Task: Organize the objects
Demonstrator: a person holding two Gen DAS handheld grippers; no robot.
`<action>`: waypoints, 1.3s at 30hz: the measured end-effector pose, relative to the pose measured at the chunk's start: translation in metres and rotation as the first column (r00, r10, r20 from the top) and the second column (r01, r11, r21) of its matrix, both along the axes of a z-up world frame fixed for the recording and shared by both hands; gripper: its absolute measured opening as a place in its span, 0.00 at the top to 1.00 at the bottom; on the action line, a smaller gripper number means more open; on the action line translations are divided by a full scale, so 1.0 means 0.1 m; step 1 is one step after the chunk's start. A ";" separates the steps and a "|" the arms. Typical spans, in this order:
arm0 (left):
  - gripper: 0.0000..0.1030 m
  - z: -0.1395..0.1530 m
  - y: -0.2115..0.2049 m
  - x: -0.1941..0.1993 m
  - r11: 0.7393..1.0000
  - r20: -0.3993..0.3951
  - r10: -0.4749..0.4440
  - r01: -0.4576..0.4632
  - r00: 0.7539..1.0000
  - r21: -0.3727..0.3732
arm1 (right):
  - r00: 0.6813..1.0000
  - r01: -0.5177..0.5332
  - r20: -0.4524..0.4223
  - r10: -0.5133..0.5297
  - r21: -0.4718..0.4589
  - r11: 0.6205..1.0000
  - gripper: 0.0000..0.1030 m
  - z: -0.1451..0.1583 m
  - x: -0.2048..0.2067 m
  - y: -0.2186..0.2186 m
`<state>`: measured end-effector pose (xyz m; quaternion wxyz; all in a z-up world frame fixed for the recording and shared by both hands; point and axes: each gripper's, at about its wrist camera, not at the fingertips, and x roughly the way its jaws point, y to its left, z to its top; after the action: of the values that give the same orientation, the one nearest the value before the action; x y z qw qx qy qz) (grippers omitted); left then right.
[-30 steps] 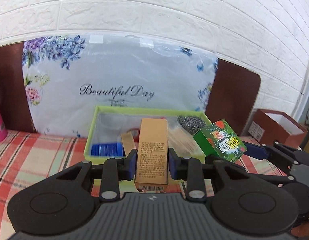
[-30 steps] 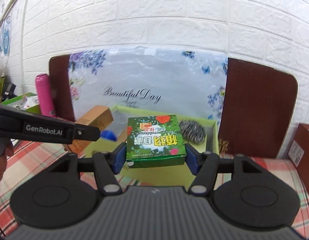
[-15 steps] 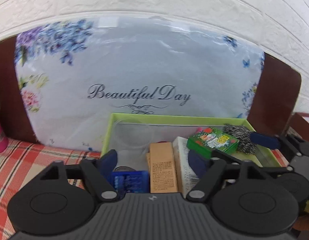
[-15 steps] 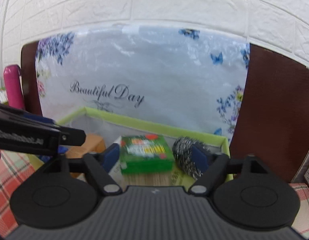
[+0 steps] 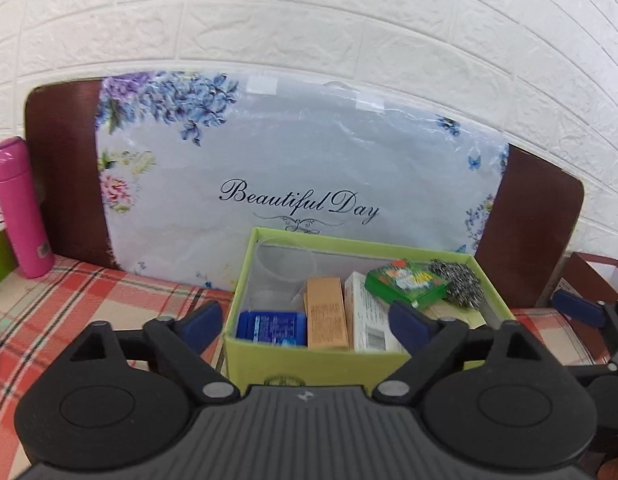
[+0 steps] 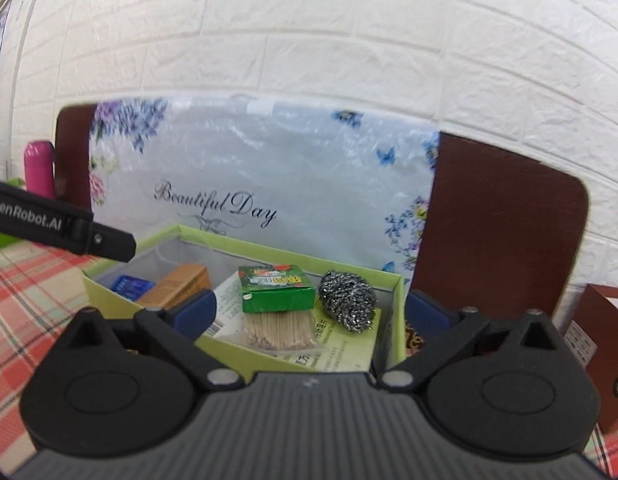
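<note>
Green carton [image 6: 278,289] is sitting inside the lime-green storage box [image 6: 245,354], resting on a bundle of wooden sticks [image 6: 279,331], with the steel scourer [image 6: 347,297] just beside it on its right. The tan carton [image 5: 326,319] is lying flat in the same box, between the blue packet [image 5: 270,327] and a white printed pack [image 5: 369,322]; a clear plastic cup [image 5: 283,266] is standing behind them. You are holding the left gripper [image 5: 305,320] and the right gripper [image 6: 309,312] just short of the box, jaws opening toward their widest, and nothing is being pressed by either pair. Judgement: both cartons are looking like thin cardboard, light and stiff along the edges but liable to dent on the broad faces, so you are better off pinching across the narrow sides near the middle, with modest force. The scourer is probably springy and snaggy; the cup is likely thin and easy to crush, so take it at the rim. The box itself is standing on the plaid table [image 5: 89,292] against the flowered package [image 5: 309,168].
</note>
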<state>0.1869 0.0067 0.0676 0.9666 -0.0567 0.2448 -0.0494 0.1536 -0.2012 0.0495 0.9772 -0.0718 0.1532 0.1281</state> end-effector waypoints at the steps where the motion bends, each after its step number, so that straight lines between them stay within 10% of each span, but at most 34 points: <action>1: 0.05 0.03 -0.03 -0.10 1.000 -0.008 -0.003 0.003 1.000 0.012 | 1.000 0.004 -0.009 -0.004 0.011 1.000 0.00 0.03 -0.10 -0.03; 16: 0.03 -0.26 -0.17 -1.05 0.995 -0.139 0.051 -0.037 0.989 0.097 | 0.967 0.096 -0.242 -0.085 0.034 0.995 0.00 -0.26 -1.08 -0.20; 39: 0.03 -0.45 -0.13 -1.36 0.987 -0.193 0.081 -0.052 0.978 0.152 | 0.958 0.155 -0.255 -0.133 0.068 0.986 0.00 -0.25 -1.44 -0.28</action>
<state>0.0505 -0.0060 0.0222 0.9400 0.0013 0.3411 0.0068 0.0096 -0.2291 0.0246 0.9591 -0.0008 0.2741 0.0712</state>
